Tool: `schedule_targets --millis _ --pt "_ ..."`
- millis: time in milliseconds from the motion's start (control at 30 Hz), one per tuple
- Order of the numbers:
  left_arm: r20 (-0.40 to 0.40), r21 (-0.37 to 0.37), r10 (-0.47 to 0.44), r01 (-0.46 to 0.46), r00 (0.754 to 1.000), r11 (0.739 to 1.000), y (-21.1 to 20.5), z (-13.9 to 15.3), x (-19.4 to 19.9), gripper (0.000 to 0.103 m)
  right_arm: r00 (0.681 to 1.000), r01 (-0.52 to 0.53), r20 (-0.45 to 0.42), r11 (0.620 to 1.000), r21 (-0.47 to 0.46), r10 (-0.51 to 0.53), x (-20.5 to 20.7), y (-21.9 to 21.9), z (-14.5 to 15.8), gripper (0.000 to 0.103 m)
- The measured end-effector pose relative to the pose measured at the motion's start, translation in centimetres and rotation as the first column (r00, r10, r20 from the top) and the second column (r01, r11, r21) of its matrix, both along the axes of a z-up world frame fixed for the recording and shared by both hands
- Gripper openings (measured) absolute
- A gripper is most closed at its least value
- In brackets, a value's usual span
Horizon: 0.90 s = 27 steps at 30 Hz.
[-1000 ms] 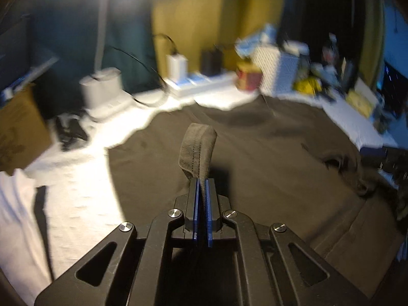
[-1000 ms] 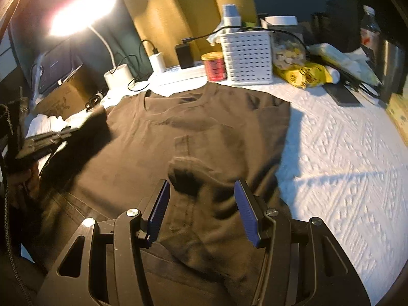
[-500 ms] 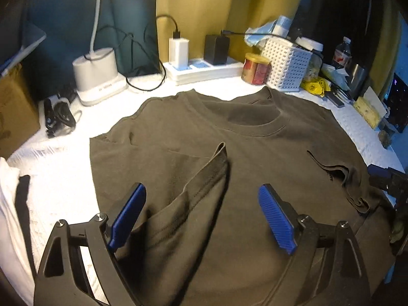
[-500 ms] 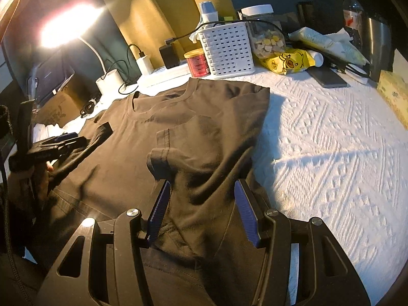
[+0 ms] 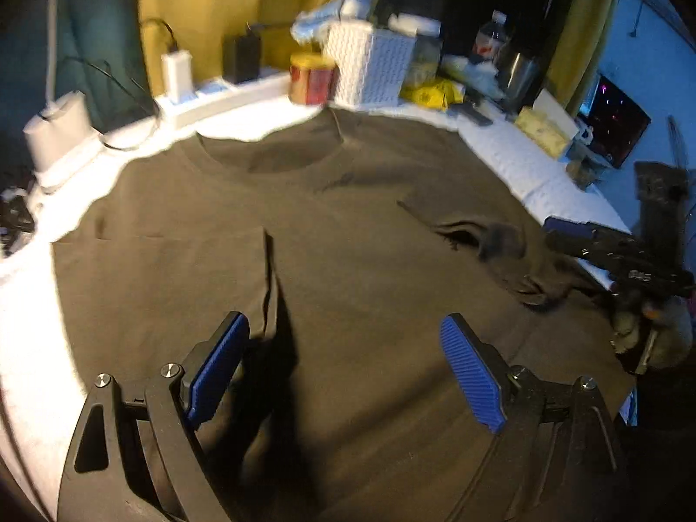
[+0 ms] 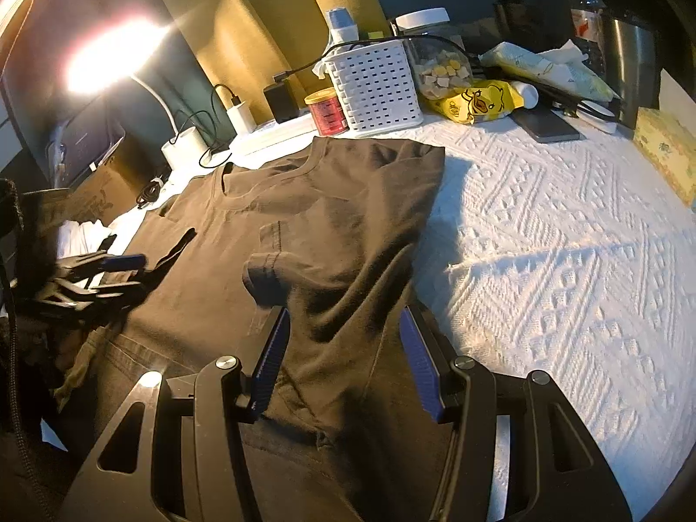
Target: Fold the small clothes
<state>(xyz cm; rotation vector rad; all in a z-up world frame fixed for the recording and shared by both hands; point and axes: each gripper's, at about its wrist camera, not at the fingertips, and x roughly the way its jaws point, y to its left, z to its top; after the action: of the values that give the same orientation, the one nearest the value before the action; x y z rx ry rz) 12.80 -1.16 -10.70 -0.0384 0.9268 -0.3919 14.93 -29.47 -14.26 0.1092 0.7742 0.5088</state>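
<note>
- Left gripper: jaws wide apart, nothing between the blue pads; hovering over the lower body of the dark T-shirt; seen again from the right wrist view at about 9 o'clock, low over the shirt's left side, blurred.
- Right gripper: jaws apart, not pinching; bunched cloth of the shirt lying between and beneath the blue pads; seen from the left wrist view at about 3 o'clock, at the shirt's right edge.
- Shirt spread flat on the white textured cover, collar toward 12 o'clock; both sleeves folded inward onto the body, left sleeve lying flat with a straight edge, right sleeve rumpled, cuff raised a little.
- Behind the collar, toward 12 o'clock: red tin just beside a white perforated basket; white power strip with a white charger and a black adapter plugged in.
- Toward 1 to 2 o'clock in the right wrist view: clear jar with a white lid, yellow duck-print packet, dark phone, water bottle.
- Toward 10 o'clock: bright desk lamp, its white base near the shirt's shoulder; cardboard box beyond the cover's edge.
</note>
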Motion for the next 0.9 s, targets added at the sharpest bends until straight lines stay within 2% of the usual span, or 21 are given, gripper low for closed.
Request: schedule_targets --millis 100,200,367,433,500,600,700,800,900 --pt "0.051 0.034 0.095 -0.097 0.994 0.995 2.6 1.5 -1.6 0.089 1.000 -0.002 -0.001 1.000 -0.003 0.002 -0.1 -0.1 0.0 0.056" --pt "0.082 0.104 0.202 -0.209 0.976 0.972 5.7 1.6 -2.7 0.089 1.000 -0.007 -0.009 1.000 -0.007 0.007 0.0 0.1 -0.2 0.056" --pt "-0.012 0.140 0.281 -0.276 0.960 0.951 8.4 -1.0 -2.4 0.089 1.000 -0.021 -0.007 1.000 -0.017 0.021 0.0 0.8 -0.1 0.056" --pt "-0.049 0.107 0.271 -0.264 0.961 0.958 8.5 -1.7 -2.7 0.089 1.000 -0.027 -0.001 1.000 -0.015 0.027 -0.2 1.0 0.0 0.056" --pt "-0.054 0.067 0.232 -0.228 0.971 0.971 7.7 -1.8 -3.2 0.089 1.000 -0.028 0.001 0.999 -0.019 0.028 -0.3 1.2 0.2 0.056" --pt "-0.040 0.045 0.176 -0.175 0.984 0.984 6.3 -1.6 -3.9 0.089 1.000 -0.026 0.000 0.999 -0.026 0.026 -0.5 1.3 0.2 0.056" --pt "-0.064 -0.013 0.115 -0.116 0.991 0.993 5.0 -1.8 -4.2 0.089 1.000 -0.025 -0.002 0.999 -0.033 0.025 -0.7 1.4 0.1 0.056" --pt "-0.086 -0.036 0.069 -0.073 0.994 0.997 4.0 -1.8 -4.5 0.089 1.000 -0.026 0.000 0.999 -0.039 0.026 -1.0 1.4 0.2 0.056" --pt "-0.065 -0.034 0.051 -0.053 0.997 0.998 3.5 -1.1 -4.8 0.089 1.000 -0.022 0.002 0.999 -0.046 0.022 -1.1 1.2 0.4 0.056"
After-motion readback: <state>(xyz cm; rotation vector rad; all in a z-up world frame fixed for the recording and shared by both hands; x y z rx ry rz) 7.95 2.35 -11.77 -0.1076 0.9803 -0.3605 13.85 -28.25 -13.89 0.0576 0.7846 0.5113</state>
